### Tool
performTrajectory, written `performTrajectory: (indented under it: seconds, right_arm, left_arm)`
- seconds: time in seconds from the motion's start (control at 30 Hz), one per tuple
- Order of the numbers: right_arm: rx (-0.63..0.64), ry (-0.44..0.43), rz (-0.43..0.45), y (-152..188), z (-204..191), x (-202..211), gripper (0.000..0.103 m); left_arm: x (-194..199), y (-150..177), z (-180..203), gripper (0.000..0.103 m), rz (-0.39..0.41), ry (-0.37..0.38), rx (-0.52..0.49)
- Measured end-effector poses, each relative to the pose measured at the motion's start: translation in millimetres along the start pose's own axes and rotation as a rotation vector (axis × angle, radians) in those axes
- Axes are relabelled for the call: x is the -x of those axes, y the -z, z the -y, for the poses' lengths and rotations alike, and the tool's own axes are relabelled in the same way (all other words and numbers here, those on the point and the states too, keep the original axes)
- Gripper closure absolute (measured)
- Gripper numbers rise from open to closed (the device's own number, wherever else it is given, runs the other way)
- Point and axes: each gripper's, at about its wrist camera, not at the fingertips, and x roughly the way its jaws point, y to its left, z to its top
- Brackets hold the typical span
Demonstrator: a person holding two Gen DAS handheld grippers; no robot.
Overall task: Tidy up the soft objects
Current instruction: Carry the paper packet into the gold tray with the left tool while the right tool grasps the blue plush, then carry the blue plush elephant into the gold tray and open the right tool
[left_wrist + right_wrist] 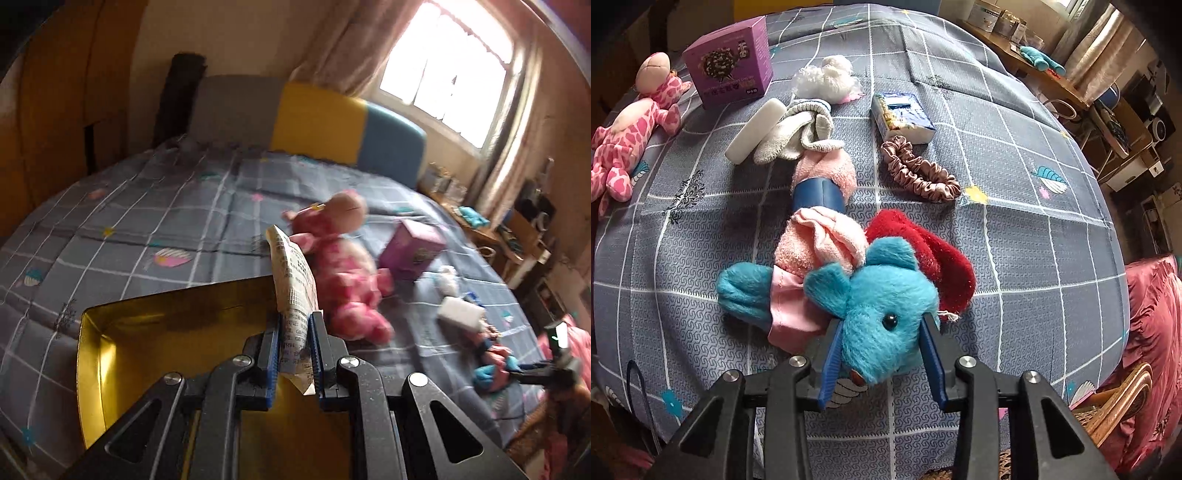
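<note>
My left gripper (295,325) is shut on a white printed tag (293,284) that belongs to a pink spotted plush giraffe (343,266) lying on the bed; a gold tin box (129,354) sits just below and left of the fingers. My right gripper (882,339) is closed around the head of a blue plush mouse (886,295) in a pink skirt, lying on the grey checked bedspread (1015,221). A rolled pink towel with a blue band (820,221) and a red fuzzy item (934,254) lie just beyond it. The giraffe also shows in the right wrist view (631,125).
Also on the bed: a purple box (729,61), white fluffy toy (827,77), white bar and grey socks (783,129), tissue pack (901,116), pink scrunchie (919,171). Desk and shelves (1108,122) stand right; a wicker basket (1115,398) lies at lower right.
</note>
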Motion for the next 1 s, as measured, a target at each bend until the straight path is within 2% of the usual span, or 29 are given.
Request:
performTrajectory:
  seconds: [0.23,0.3,0.33,0.37,0.43,0.5,0.57,0.63,0.8,1.0]
  right_arm:
    - [0.001,0.004,-0.008,-0.3,0.2,-0.8,0.063]
    - [0.009,0.011,-0.007,-0.5,-1.1,-0.8,0.063]
    - [0.014,0.015,-0.006,-0.6,-1.6,-0.5,0.063]
    - [0.019,0.019,-0.005,0.0,-2.9,0.0,0.063]
    - [0.025,0.027,0.000,0.4,-4.5,1.1,0.064]
    - [0.020,0.025,0.010,0.9,-3.2,2.7,0.065]
    - [0.015,0.017,0.021,1.3,-0.9,4.5,0.066]
    - [0.014,0.015,0.030,1.3,-0.1,6.0,0.067]
    - [0.022,-0.004,0.100,3.3,0.5,16.2,0.068]
    - [0.050,-0.008,0.190,11.5,-10.7,36.6,0.068]
  left_arm:
    - [-82.5,8.6,-30.4,0.086,-0.164,-0.068,0.069]
    - [-90.8,10.1,-30.0,0.078,-0.165,-0.107,0.069]
    - [-92.6,9.9,-31.0,0.070,-0.164,-0.119,0.075]
    - [-90.0,9.0,-33.1,0.066,-0.154,-0.127,0.083]
    - [-78.8,7.2,-36.8,0.043,-0.106,-0.189,0.092]
    - [-63.3,6.6,-39.5,0.034,-0.055,-0.224,0.105]
    - [-48.8,8.5,-39.3,0.033,-0.031,-0.239,0.111]
    - [-33.8,13.5,-35.2,0.024,-0.009,-0.259,0.104]
    - [-0.6,32.6,-14.2,0.012,0.036,-0.246,0.073]
    - [18.0,58.0,10.7,0.011,0.003,-0.195,0.080]
